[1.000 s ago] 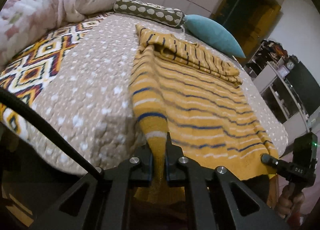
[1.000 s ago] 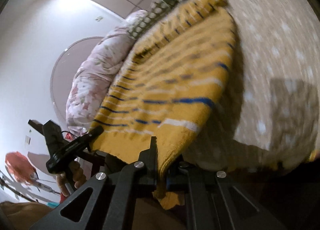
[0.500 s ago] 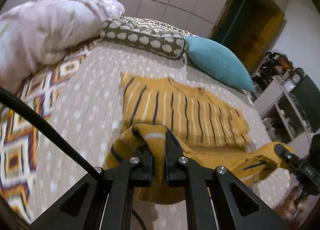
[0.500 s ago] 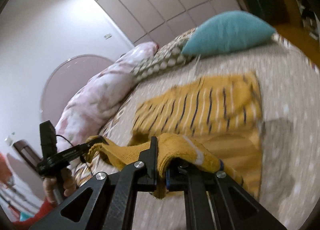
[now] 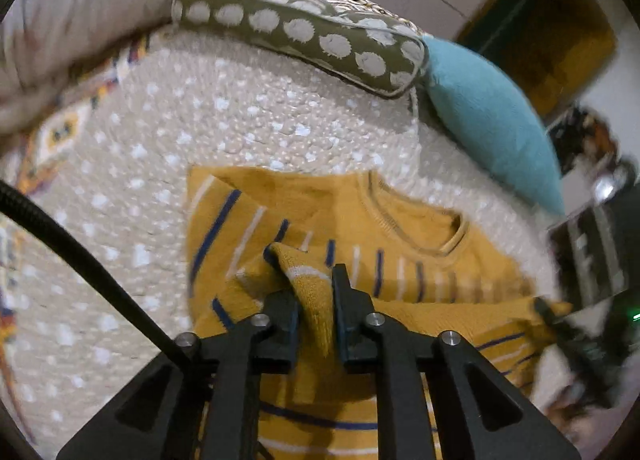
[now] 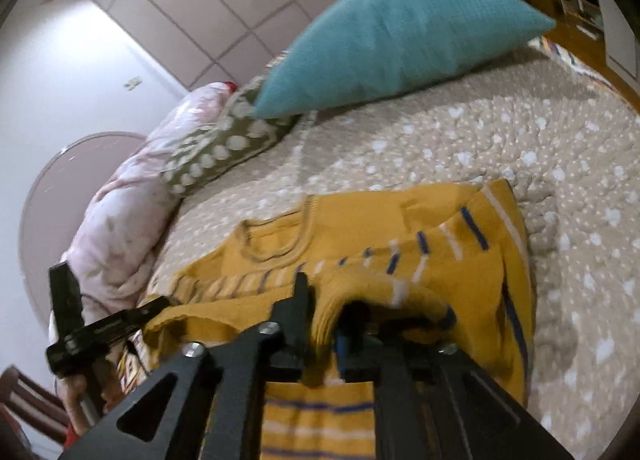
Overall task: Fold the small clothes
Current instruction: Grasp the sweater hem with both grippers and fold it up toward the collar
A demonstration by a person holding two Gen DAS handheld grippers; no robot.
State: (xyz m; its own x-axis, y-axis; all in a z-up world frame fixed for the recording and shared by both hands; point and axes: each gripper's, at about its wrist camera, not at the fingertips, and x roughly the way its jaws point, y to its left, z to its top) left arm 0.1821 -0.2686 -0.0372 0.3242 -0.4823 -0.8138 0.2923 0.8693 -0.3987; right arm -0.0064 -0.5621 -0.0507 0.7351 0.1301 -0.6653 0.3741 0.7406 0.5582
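Note:
A mustard-yellow sweater (image 5: 400,244) with navy and white stripes lies on the bed, its neckline toward the pillows. My left gripper (image 5: 314,300) is shut on one corner of its hem, held over the sweater's upper part. My right gripper (image 6: 326,316) is shut on the other hem corner, also carried over the sweater (image 6: 440,260). The hem hangs stretched between the two grippers. Each gripper shows at the edge of the other's view: the right one in the left wrist view (image 5: 568,332), the left one in the right wrist view (image 6: 120,320).
The bed has a beige spotted quilt (image 5: 248,127). At its head lie an olive dotted bolster (image 5: 304,31), a teal pillow (image 5: 492,119) and a bunched pink floral duvet (image 5: 68,15). A patterned blanket (image 5: 48,147) lies at the left. Shelves and a doorway stand to the right.
Both grippers have carried the sweater's hem from the foot of the bed up toward the neckline, folding the lower half over the upper half. The pillows look much closer.

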